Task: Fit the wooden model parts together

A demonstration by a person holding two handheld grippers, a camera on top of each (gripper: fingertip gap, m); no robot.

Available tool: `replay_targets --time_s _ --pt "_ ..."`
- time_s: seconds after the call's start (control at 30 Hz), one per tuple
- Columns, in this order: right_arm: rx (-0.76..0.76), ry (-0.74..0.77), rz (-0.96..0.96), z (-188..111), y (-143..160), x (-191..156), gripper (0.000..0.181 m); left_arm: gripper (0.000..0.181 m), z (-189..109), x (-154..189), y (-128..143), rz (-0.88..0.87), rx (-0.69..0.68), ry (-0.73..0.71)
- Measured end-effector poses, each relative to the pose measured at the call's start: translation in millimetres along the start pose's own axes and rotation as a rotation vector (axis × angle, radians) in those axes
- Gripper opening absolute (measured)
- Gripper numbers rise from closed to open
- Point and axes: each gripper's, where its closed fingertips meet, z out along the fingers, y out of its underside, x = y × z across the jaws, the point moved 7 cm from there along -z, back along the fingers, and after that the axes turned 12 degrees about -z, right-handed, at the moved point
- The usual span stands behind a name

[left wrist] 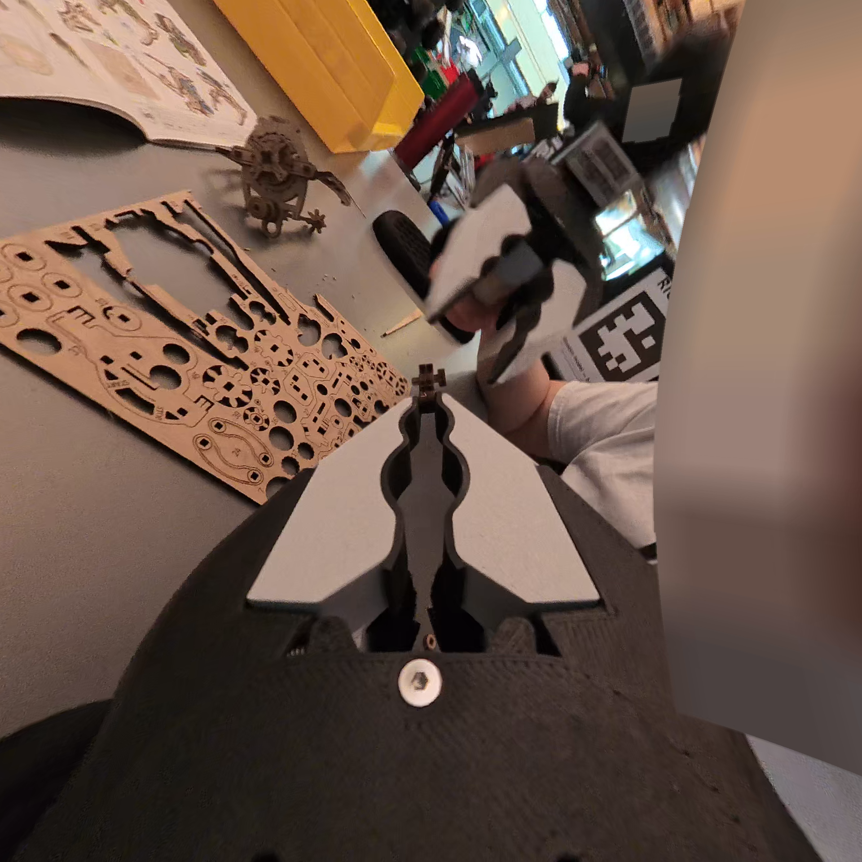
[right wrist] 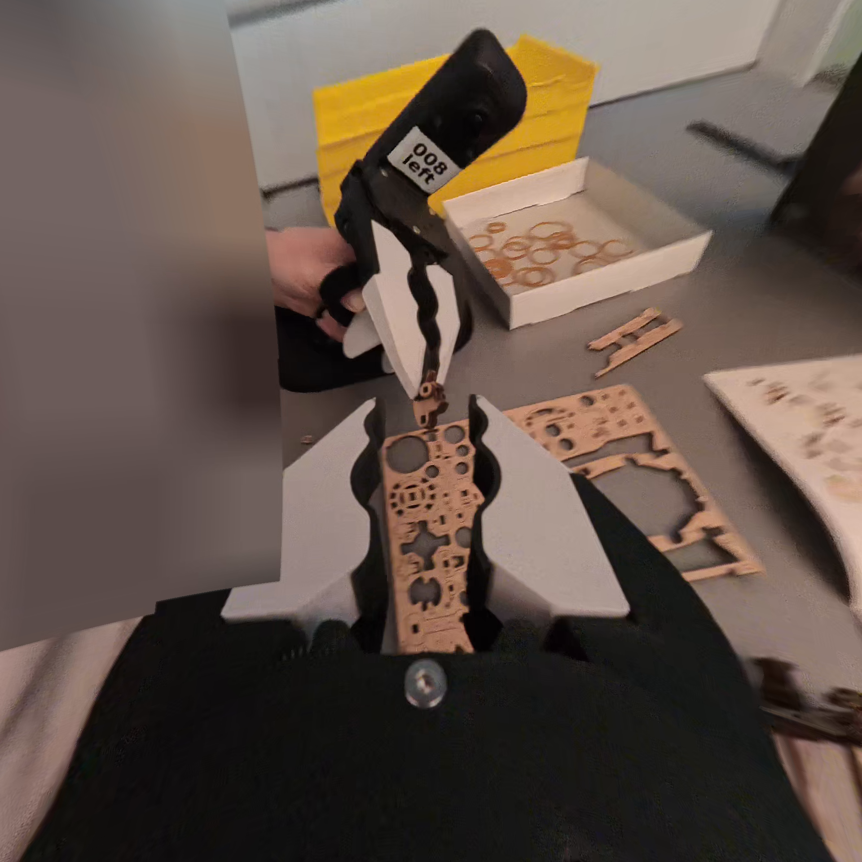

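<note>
I am judging the job partway done: a half-built wooden model (left wrist: 280, 175) is standing on the counter (left wrist: 93, 536), and the cut-out sheet (left wrist: 186, 364) is lying mostly emptied. My left gripper (left wrist: 427, 401) is pinching a small cross-shaped wooden part (left wrist: 429, 380), jaws nearly closed on it. My right gripper (right wrist: 427, 410) is hovering with jaws wide apart, holding nothing, just beside that part.

The left tongs (left wrist: 427, 402) were pinched nearly closed at the tips, tilted downward. The right tongs (right wrist: 425, 410) stood spread wide apart, gripping nothing, each held by a hand (right wrist: 308, 275).
</note>
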Motion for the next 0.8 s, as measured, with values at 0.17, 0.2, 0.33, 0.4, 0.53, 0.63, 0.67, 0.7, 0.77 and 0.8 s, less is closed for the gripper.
replay_targets --time_s 0.17,0.2,0.33,0.4,0.53,0.63,0.67,0.7,0.77,0.8 --pt "0.134 -0.279 0.328 -5.4 11.1 8.4 0.035 0.004 8.9 9.1 8.8 0.147 -0.099 -0.011" --pt "0.132 -0.307 0.343 -3.9 11.9 7.1 0.035 0.004 10.8 10.0 10.8 0.170 -0.113 -0.024" --pt "0.086 -0.350 0.369 3.6 16.6 1.9 0.033 0.004 15.3 12.7 15.7 0.231 -0.144 -0.058" --pt "0.045 -0.349 0.375 7.9 21.5 0.7 0.031 0.004 15.7 13.3 16.0 0.242 -0.143 -0.066" --pt "0.018 -0.382 0.403 13.3 25.5 -1.8 0.028 0.004 16.7 13.6 17.2 0.253 -0.150 -0.074" --pt "0.010 -0.394 0.409 15.2 26.7 -2.8 0.023 0.004 17.2 14.1 17.9 0.264 -0.152 -0.081" --pt "0.011 -0.393 0.409 15.4 26.7 -2.8 0.022 0.004 17.4 14.2 18.0 0.266 -0.152 -0.082" --pt "0.012 -0.397 0.412 15.4 26.6 -2.8 0.021 0.004 17.6 14.2 18.1 0.267 -0.153 -0.084" --pt "0.010 -0.398 0.420 15.7 27.2 -2.2 0.018 0.004 17.7 14.4 18.0 0.269 -0.149 -0.085" --pt "0.006 -0.399 0.421 15.9 27.7 -2.1 0.017 0.004 17.8 14.5 18.0 0.271 -0.149 -0.085"
